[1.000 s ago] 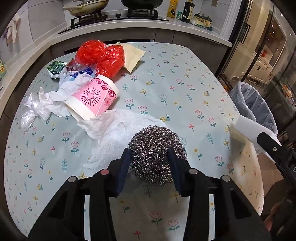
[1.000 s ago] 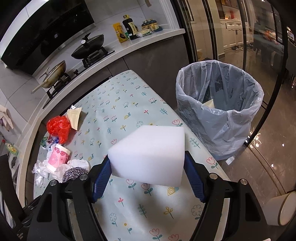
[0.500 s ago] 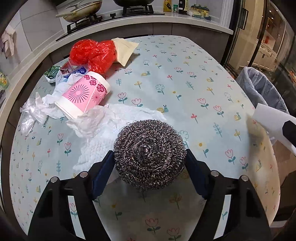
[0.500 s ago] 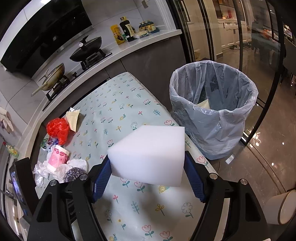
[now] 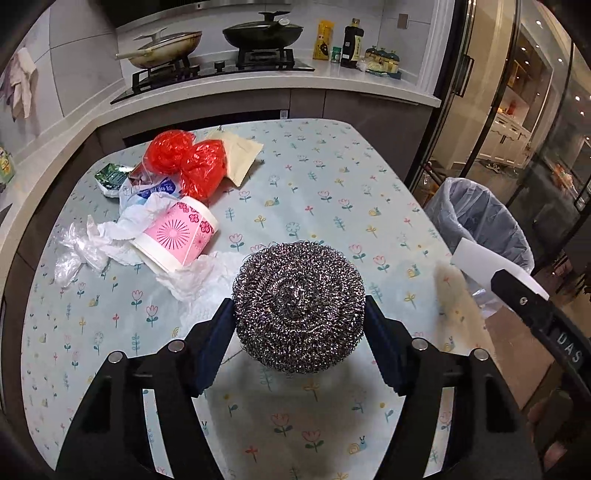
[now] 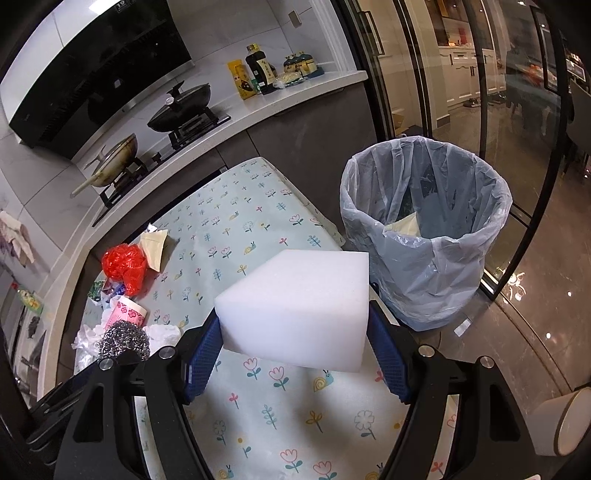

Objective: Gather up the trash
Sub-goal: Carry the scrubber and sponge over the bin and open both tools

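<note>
A round steel wool scourer (image 5: 299,302) hangs above the flowered table (image 5: 332,184) between the blue pads of my left gripper (image 5: 299,317). The jaws are closing and the pads press its sides. My right gripper (image 6: 293,321) is shut on a white sponge block (image 6: 295,306), held over the table's right edge next to the lined bin (image 6: 443,266). The left wrist view shows that sponge (image 5: 476,254) at the right in front of the bin (image 5: 480,218). The scourer (image 6: 123,338) appears low on the left in the right wrist view.
Trash lies at the table's far left: a red plastic bag (image 5: 184,162), a beige napkin (image 5: 240,155), a pink paper cup (image 5: 177,236) on its side, crumpled tissue (image 5: 192,277), clear plastic (image 5: 74,254) and a green packet (image 5: 110,177). Behind is a counter with pans (image 5: 262,29).
The left jaws widened around the scourer, took it across its full width and lifted it off the tissue. The right gripper still holds the sponge by the bin.
</note>
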A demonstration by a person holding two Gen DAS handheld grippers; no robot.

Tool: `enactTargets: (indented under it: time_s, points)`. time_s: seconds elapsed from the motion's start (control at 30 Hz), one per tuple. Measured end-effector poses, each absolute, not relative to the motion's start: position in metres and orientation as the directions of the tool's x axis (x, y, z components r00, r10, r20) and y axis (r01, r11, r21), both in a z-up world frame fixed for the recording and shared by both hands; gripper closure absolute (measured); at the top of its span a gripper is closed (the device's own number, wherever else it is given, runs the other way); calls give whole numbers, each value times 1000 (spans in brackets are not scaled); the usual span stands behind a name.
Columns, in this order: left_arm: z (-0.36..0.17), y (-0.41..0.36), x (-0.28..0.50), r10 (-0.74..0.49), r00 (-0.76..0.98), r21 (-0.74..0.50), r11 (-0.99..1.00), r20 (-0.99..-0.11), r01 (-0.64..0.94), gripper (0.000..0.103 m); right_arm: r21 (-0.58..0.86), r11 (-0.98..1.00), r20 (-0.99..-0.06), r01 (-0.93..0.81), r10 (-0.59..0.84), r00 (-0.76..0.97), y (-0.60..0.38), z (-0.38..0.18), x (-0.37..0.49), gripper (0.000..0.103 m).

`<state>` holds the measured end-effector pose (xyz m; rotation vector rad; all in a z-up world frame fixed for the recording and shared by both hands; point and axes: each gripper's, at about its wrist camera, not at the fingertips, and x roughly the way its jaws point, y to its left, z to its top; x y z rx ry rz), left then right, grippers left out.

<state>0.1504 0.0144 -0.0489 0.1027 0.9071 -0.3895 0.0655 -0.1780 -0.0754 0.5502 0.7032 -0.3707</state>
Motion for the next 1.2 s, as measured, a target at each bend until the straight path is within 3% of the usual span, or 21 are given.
enactTargets:
  time_s: [0.47, 1.2]
  points:
    - [-19, -65, 135, -406, 528, -96, 850, -746, 518, 37, 371, 749, -655, 549, -208, 727, -227, -62, 33, 32]
    - [-27, -226, 139, -514, 424, -81, 702, -746, 708, 37, 398, 604, -635, 690, -362, 683, -353, -64, 2, 32]
